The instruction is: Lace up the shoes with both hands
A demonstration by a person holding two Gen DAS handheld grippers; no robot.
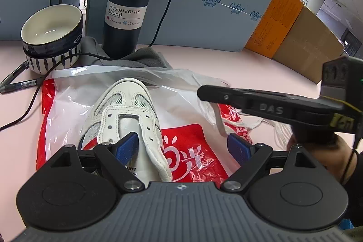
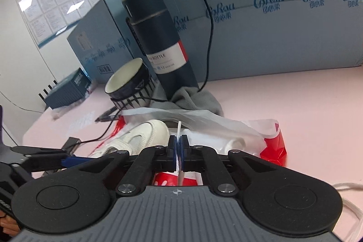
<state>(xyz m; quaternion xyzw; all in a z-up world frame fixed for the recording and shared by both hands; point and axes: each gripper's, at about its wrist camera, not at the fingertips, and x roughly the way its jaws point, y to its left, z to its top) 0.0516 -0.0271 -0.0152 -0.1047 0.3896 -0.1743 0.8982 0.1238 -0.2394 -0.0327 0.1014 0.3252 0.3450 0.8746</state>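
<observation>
The right gripper (image 2: 179, 146) pinches the flat white shoelace (image 2: 179, 128); the left gripper (image 1: 183, 146), fingers apart, straddles the white leather sneaker (image 1: 127, 110). The thin lace may slip if the pinch loosens.

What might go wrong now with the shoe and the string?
The right gripper pinches the white shoelace near its stiff tip; a weak pinch may let it slip out before reaching an eyelet. The white shoe lies on a slick plastic bag, and the left gripper is open and grips nothing, so the shoe may slide when poked. Loose lace trailing on the table might snag.
</observation>
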